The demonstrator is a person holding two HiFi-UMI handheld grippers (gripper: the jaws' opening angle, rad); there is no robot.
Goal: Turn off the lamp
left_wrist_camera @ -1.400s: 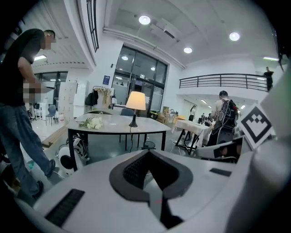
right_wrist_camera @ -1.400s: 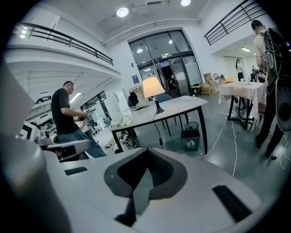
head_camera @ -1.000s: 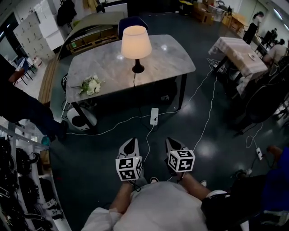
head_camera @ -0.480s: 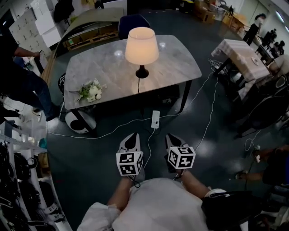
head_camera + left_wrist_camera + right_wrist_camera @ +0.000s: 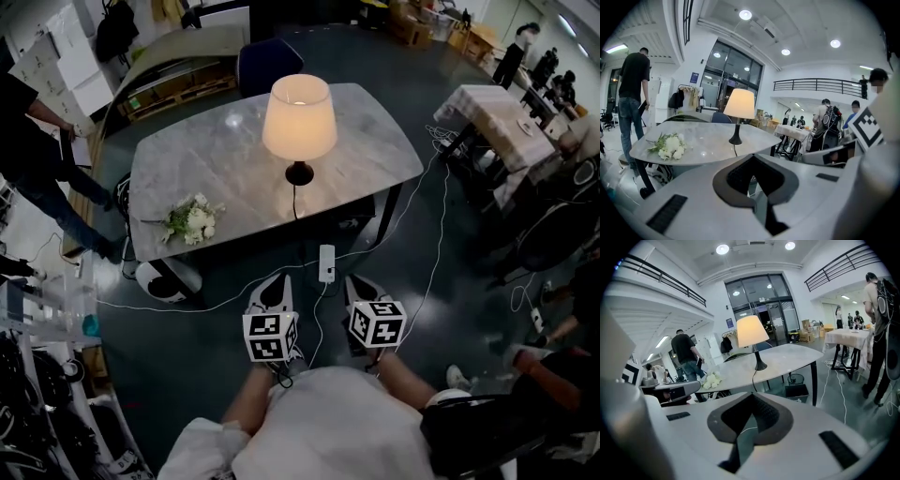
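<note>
A lit lamp [image 5: 299,117] with a cream shade and a black base stands on the marble table [image 5: 187,159], well ahead of me. Its black cord runs off the table's front edge down to a white power strip [image 5: 326,262] on the floor. The left gripper view shows the lamp [image 5: 739,104] beyond the jaws, and so does the right gripper view [image 5: 752,331]. My left gripper [image 5: 272,292] and right gripper [image 5: 359,291] are side by side over the dark floor, short of the table. Both are shut with nothing held.
A white flower bunch [image 5: 192,220] lies on the table's left part. A blue chair [image 5: 267,61] stands behind the table and a white round device [image 5: 164,277] beneath it. A cloth-covered table [image 5: 497,112] stands at the right. Cables cross the floor. A person [image 5: 37,141] stands at left.
Both grippers have moved forward together toward the table, so the lamp and table appear nearer and lower in the head view. The person at left has shifted position.
</note>
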